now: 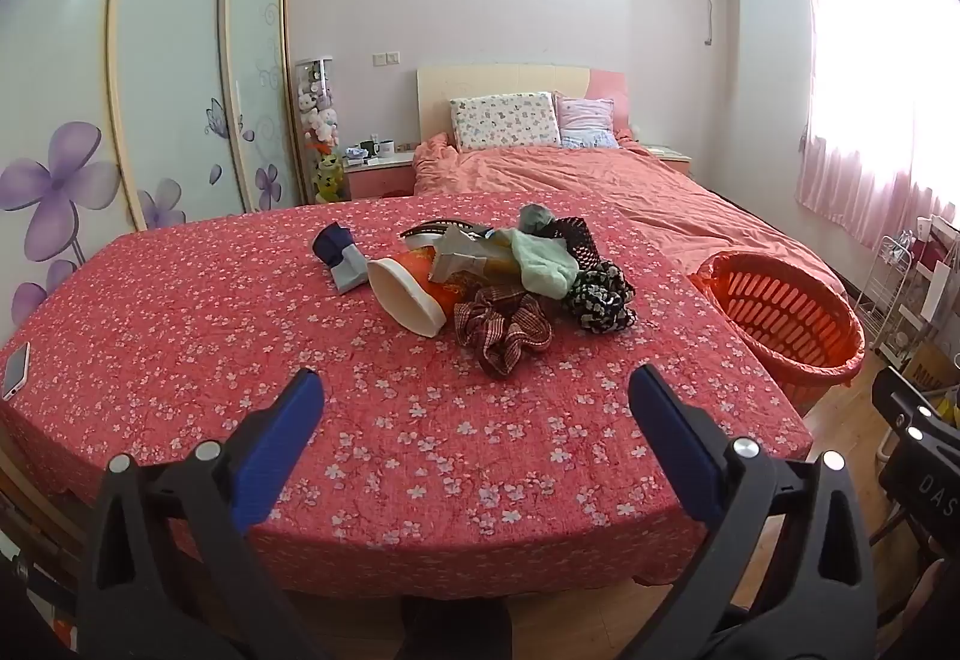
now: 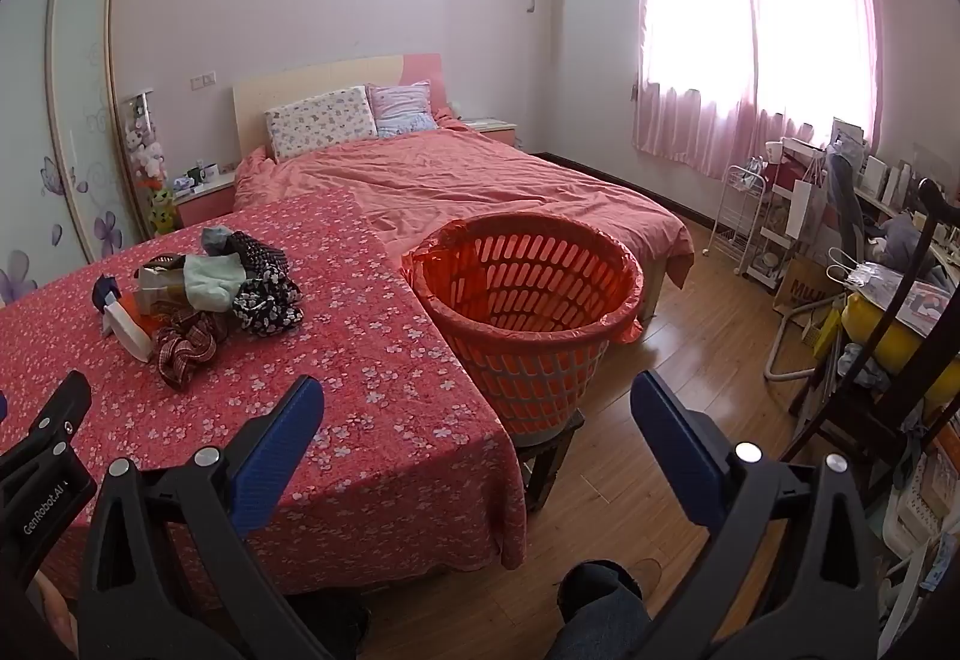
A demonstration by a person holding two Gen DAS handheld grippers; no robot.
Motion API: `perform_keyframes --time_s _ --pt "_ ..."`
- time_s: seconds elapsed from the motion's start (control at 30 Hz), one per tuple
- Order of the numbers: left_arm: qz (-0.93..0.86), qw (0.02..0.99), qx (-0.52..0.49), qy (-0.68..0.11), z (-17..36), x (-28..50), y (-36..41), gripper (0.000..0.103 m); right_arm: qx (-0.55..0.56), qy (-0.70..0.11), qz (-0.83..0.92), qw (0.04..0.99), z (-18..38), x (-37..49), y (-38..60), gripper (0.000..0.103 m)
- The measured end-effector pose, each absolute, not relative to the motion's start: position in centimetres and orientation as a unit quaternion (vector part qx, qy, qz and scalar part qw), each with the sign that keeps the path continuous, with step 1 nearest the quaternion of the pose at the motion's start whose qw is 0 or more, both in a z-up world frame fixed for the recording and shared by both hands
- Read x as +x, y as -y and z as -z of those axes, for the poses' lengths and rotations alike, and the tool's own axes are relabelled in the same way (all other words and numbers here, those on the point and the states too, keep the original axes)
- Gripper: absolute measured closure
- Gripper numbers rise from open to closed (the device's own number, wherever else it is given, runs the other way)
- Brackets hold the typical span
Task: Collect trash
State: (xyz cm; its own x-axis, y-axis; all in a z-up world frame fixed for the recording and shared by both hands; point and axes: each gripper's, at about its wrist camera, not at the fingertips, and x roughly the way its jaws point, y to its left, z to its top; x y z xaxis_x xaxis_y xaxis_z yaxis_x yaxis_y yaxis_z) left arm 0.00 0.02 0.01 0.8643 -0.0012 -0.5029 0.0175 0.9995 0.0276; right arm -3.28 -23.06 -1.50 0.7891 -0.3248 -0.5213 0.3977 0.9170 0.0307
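A bedroom with a pink-curtained window and a made bed forms the backdrop, and in front of the bed stands a table [image 1: 180,312] draped in a red floral cloth — evidently set up as the work surface. The trash sits heaped near the table's middle: an orange paper cup [image 1: 414,294] tipped on its side with its white mouth toward the camera, a pale green cloth [image 1: 543,264], a plaid scrap [image 1: 501,330], a black-and-white patterned piece [image 1: 600,294], and a dark blue and grey item [image 1: 339,255] lying a little apart on the left. An orange basket [image 2: 528,294], lined with an orange bag, waits on a low stool just beside the table's right edge, its rim near table height — a placement that seems meant to make each drop short and easy. A phone [image 1: 15,369] lies at the far left edge, well clear of the pile. The left gripper [image 1: 474,396] hovers over the near part of the cloth with its jaws spread wide and nothing between them, aimed toward the heap. The right gripper [image 2: 477,402] hangs by the table's corner facing the basket, jaws likewise spread and empty. Nothing looks collected yet; the basket appears empty.
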Motion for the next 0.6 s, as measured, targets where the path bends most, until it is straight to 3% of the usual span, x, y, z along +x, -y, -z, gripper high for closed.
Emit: perform_keyframes --time_s 0.6 --pt "0.004 0.965 0.016 -0.262 0.01 0.01 -0.01 0.004 0.068 -0.262 0.192 0.943 1.5 -3.26 22.99 0.002"
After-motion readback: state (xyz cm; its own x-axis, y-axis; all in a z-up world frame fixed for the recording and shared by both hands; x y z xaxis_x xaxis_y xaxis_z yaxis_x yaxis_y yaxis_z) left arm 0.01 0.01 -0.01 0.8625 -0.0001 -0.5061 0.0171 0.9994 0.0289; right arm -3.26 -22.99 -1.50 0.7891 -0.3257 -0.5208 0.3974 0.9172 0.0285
